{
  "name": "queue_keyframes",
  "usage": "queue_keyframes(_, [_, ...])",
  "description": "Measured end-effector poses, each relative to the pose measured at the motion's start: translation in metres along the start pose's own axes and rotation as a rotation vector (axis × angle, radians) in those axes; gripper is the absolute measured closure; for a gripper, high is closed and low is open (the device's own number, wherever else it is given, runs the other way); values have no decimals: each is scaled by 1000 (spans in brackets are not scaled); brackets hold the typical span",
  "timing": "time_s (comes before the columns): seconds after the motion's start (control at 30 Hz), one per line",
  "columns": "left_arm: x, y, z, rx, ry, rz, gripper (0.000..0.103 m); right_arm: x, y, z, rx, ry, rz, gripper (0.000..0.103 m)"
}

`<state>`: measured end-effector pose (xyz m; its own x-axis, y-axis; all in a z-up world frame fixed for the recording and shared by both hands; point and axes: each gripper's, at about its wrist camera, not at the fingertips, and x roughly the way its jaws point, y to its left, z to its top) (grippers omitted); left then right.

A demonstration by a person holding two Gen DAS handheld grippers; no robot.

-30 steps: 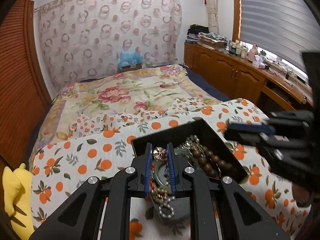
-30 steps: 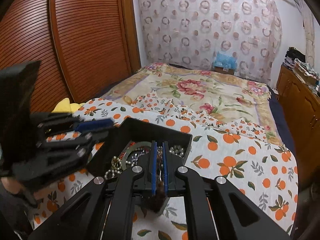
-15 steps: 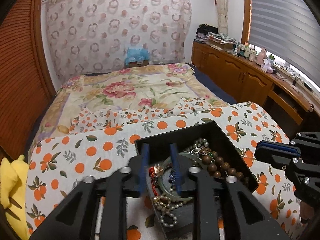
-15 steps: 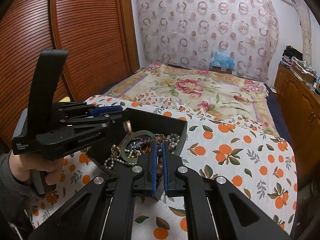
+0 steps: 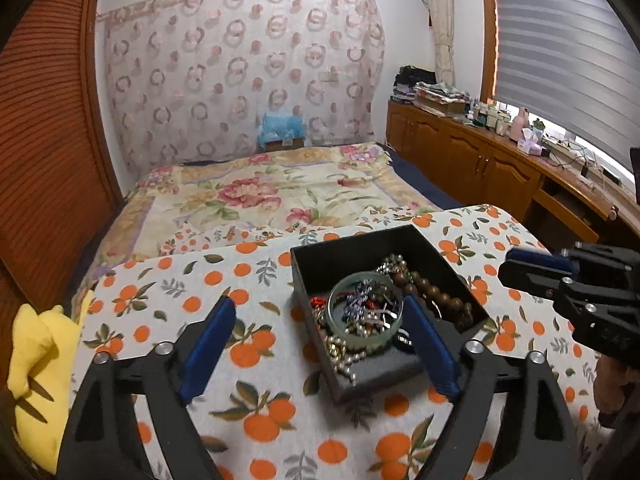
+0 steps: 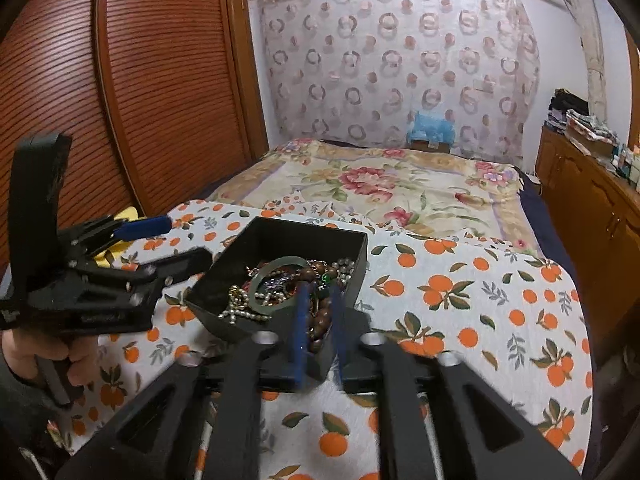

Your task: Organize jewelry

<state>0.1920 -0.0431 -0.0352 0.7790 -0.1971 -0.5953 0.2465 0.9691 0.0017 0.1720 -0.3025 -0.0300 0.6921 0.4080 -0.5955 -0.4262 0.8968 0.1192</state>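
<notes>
- I am watching my left gripper [image 5: 320,344] from its own camera: its fingers [image 5: 208,344] are spreading wide and nothing is between them; one blue pad is hanging over the orange-print cloth [image 5: 168,304], the other is overlapping the box's near edge.
- My right gripper [image 6: 318,320] is opening too; its fingers [image 6: 300,320] are standing partly apart over the near corner of the box, with brown beads [image 6: 320,320] showing in the gap. I cannot tell whether the pads are touching them.
- The box [image 5: 360,248], black and open-topped, is sitting on the cloth-covered surface between my two grippers, holding a tangle of jewelry.
- On top of the heap a pale green bangle [image 5: 365,312] is lying flat; I am judging it stiff, smooth and breakable, so I would be pinching across its rim, gently.
- The pearl strand [image 5: 344,360] is trailing at the near wall; limp and slippery by the look of it, best taken mid-length.
- The brown beads are running along the box's right side; heavier, and likely to drag neighbours when lifted.
- Beyond the surface the bed [image 5: 272,192] is stretching away under a floral cover.
</notes>
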Motion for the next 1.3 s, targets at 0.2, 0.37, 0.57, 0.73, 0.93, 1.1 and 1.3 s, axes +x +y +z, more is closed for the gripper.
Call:
queue_keyframes(0.2, [-23, -1, -13, -18, -24, 21, 7, -22, 6, -6, 22, -50, -20, 32])
queue_keyframes(0.37, [-41, -4, -19, -22, -26, 46, 7, -39, 14, -13, 23, -85, -57, 10])
queue_keyframes(0.57, [-71, -12, -17, -24, -77, 69, 7, -67, 22, -16, 51, -146, -98, 2])
queue_keyframes(0.73, [-96, -12, -21, -40, -103, 89, 7, -86, 27, -21, 65, -180, -135, 2])
queue_keyframes(0.93, [-115, -8, -29, -72, -109, 97, 7, -99, 28, -32, 92, -189, -142, 3])
queue_keyframes(1.1, [-123, -6, -35, -85, -111, 108, 7, -103, 27, -36, 111, -197, -150, 3])
queue_keyframes(1.3, [-124, -5, -38, -86, -114, 113, 7, -104, 26, -38, 111, -197, -151, 3])
